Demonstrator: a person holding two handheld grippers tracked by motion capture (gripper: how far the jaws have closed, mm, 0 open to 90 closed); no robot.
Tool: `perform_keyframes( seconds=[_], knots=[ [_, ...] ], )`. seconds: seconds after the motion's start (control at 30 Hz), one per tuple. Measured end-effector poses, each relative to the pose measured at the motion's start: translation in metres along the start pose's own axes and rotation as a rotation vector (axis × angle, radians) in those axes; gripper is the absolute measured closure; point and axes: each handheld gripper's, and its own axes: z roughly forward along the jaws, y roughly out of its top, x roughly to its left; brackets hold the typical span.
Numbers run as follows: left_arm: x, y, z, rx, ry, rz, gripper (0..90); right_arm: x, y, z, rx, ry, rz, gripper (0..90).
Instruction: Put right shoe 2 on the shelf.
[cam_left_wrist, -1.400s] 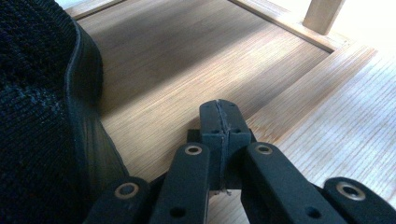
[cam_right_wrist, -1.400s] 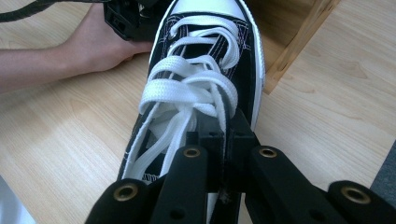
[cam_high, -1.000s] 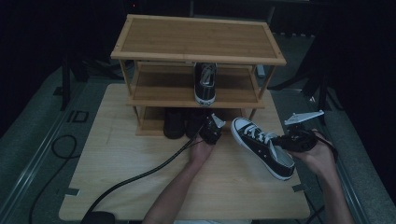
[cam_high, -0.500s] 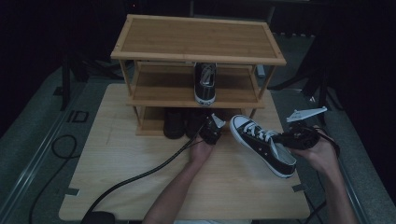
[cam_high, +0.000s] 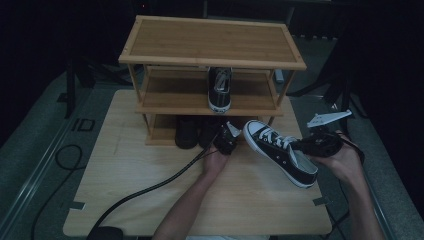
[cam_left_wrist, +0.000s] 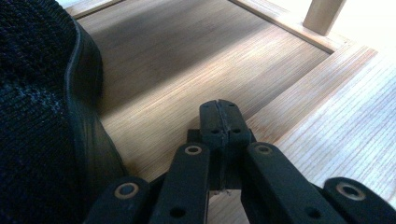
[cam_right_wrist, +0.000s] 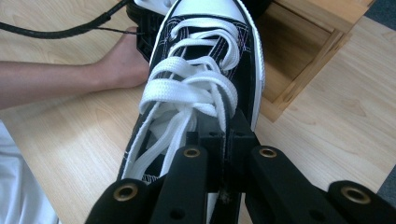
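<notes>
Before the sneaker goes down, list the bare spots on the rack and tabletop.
Free: the rack's top shelf, the middle shelf on both sides of the lone sneaker, and the tabletop's left part, crossed by a cable. Crowded: the bottom shelf's middle, with dark shoes and the left gripper. The right gripper holds the sneaker.

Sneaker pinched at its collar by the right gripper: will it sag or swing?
The sneaker probably sags little: its rubber sole looks stiff. The canvas collar in the right gripper likely flexes, so the white toe may dip. Laces look floppy.

Left claw (cam_high: 229, 136) rests closed with nothing gripped (forearm stretched forward); right claw (cam_high: 305, 146) is clamped tight.
</notes>
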Motion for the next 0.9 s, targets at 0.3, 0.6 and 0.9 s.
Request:
perform_keyframes(
  seconds=[0.3, 0.6, 0.9],
  knots=[
    [0.001, 0.000, 0.000, 0.008, -0.001, 0.009, 90.0, 0.002, 0.008, -0.009, -0.033, 0.019, -0.014, 88.5],
    [0.000, 0.000, -0.001, 0.004, 0.006, 0.003, 90.0, 0.004, 0.019, -0.019, -0.070, 0.011, -0.019, 88.5],
    [0.000, 0.000, 0.000, 0.003, 0.006, 0.003, 90.0, 0.003, 0.035, -0.018, -0.097, -0.029, 0.009, 88.5]
  ],
)
